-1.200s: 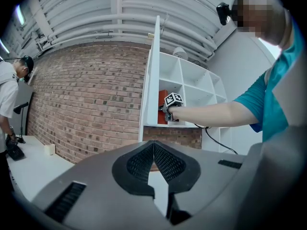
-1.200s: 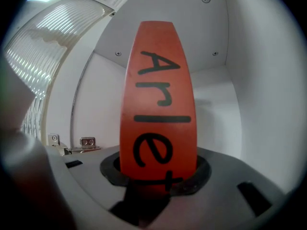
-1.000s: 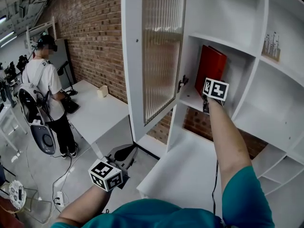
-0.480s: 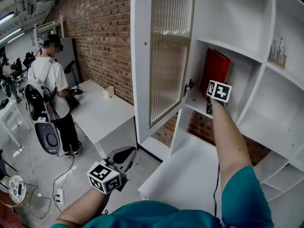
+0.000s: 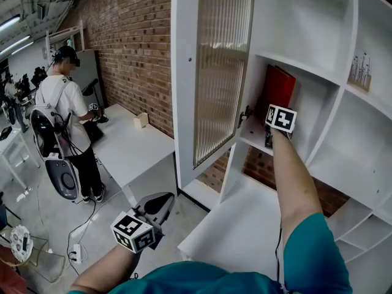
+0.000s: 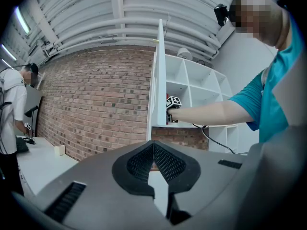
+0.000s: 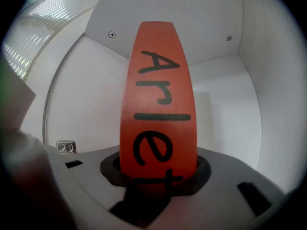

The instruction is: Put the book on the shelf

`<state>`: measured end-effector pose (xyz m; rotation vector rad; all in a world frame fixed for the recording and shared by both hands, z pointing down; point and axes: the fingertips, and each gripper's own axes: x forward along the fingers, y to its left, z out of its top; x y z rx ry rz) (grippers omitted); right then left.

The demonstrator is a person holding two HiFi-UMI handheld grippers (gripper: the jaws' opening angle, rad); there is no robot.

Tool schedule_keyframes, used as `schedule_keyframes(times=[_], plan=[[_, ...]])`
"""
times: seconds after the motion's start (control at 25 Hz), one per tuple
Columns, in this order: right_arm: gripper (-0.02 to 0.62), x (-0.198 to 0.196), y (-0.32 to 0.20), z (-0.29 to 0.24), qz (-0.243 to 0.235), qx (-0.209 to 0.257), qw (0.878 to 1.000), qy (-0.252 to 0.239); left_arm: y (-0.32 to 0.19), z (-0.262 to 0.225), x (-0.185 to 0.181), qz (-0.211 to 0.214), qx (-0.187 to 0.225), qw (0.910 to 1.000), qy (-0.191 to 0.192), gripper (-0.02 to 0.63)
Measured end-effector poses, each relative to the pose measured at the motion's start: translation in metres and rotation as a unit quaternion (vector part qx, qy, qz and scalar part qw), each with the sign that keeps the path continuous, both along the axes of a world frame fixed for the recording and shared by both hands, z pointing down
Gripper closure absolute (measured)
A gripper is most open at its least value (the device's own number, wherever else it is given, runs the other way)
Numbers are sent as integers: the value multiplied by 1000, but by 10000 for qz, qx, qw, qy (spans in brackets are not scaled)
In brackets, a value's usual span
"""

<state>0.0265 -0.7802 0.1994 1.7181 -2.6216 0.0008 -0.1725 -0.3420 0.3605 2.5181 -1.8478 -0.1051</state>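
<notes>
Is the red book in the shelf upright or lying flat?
Upright: the book stands on end in the shelf, spine toward the right gripper, whose jaws grip it.

The right claw [image 5: 270, 139] hid the red book [image 5: 278, 89] at its lower corner; items [image 5: 359, 65] on the neighbouring shelf [image 5: 375, 98] were too small to identify.

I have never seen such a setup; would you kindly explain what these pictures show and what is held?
No robot here: a person holds a hand-held gripper in each hand. The head view comes from a camera on the person's head, the other two from cameras riding on each one. The right hand-held gripper is clamped on a red book, upright in a compartment of the white shelf unit, beside its open ribbed-glass door. The left hand-held gripper hangs low, shut and empty.
</notes>
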Motion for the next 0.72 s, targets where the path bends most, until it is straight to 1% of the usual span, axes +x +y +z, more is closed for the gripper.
schedule_keyframes(times=[0.36, 0.52, 0.56, 0.6, 0.64, 0.72], plan=[[426, -1, -3, -1, 17, 37, 10000, 2, -5, 0, 0, 27, -1, 10000, 11, 591], [422, -3, -3, 4, -109, -119, 9999, 14, -6, -1, 1, 42, 8, 10000, 18, 591], [409, -5, -3, 9, -199, -212, 9996, 26, -6, -2, 2, 49, 15, 10000, 23, 591], [373, -6, -3, 13, -286, -307, 9991, 30, -6, -2, 2, 58, 23, 10000, 27, 591], [353, -6, -2, 19, -345, -382, 9987, 29, -6, -2, 3, 66, 29, 10000, 27, 591], [339, -3, 2, 27, -367, -456, 9983, 36, -5, -2, 4, 84, 33, 10000, 22, 591]])
